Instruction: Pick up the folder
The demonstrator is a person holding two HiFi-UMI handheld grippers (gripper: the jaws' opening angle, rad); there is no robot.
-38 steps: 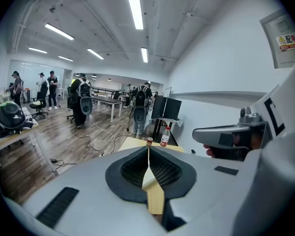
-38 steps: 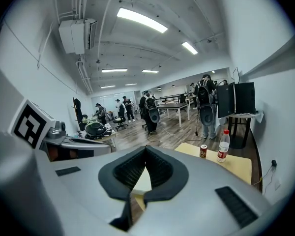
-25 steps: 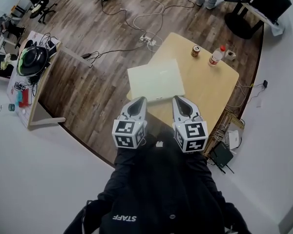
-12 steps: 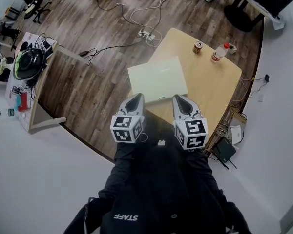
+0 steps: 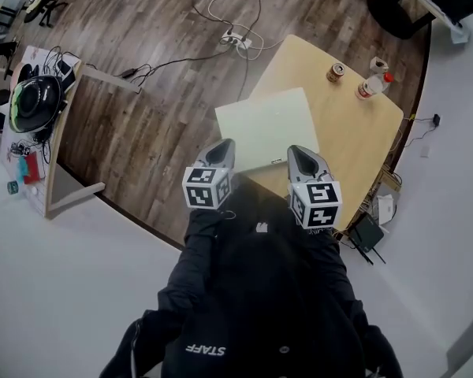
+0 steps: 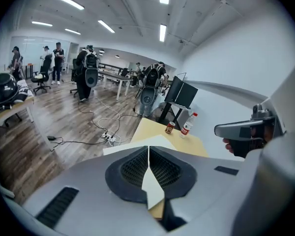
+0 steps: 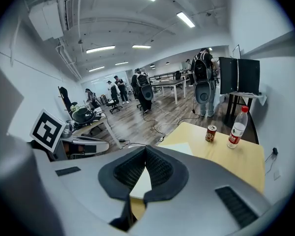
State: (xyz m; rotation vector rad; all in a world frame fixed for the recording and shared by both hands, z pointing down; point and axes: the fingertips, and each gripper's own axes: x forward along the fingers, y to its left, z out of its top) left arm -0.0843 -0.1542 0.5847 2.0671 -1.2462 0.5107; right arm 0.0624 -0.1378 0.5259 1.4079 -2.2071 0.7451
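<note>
Lying flat on the near left part of the light wooden table (image 5: pixel 355 144), the pale folder (image 5: pixel 268 128) has its left corner at or slightly past the table's edge; the head view does not settle which. At the table's far side stand a drink can (image 5: pixel 336 72) and, just beside it, a clear bottle with a red cap (image 5: pixel 370 87), both upright and well apart from the folder.

Over the table's near edge, the left gripper (image 5: pixel 223 146) points down at a slant toward the folder's near left corner. Its jaws are clenched together with nothing between them; the folder only shows through the gap below their tips. Also over the table's near edge, the right gripper (image 5: pixel 298 153) points at the folder's near right corner, its jaws likewise pressed together and empty. Neither gripper touches the folder.

Beyond the table's far left edge, a white power strip (image 5: pixel 238 39) and loose cables lie on the dark wood floor. Left of the table, well apart, stands a narrow desk (image 5: pixel 54 172) with clutter on it.
</note>
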